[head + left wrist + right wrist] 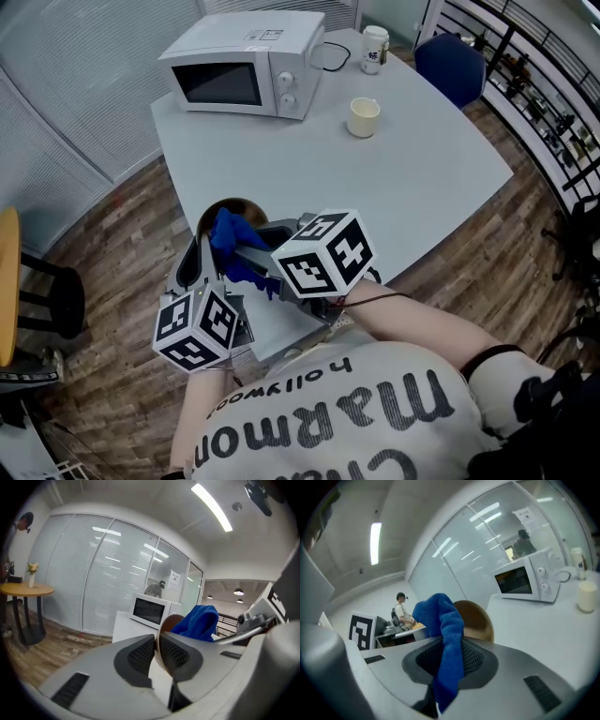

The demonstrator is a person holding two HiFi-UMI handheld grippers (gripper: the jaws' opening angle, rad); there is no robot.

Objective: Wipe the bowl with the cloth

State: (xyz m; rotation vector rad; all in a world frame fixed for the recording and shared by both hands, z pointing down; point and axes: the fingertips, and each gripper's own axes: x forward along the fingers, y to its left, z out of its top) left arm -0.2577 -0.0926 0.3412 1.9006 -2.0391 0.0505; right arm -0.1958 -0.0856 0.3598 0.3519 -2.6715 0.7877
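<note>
The bowl [232,208] is held up, tipped on edge, at the lower centre-left of the head view, over the near edge of the table [309,169]. The left gripper [157,654] pinches its rim wall. The right gripper [450,657], coming from the right, is clamped on the blue cloth [444,620], whose bunched end lies just beside the bowl's hollow. Whether it touches is unclear.
</note>
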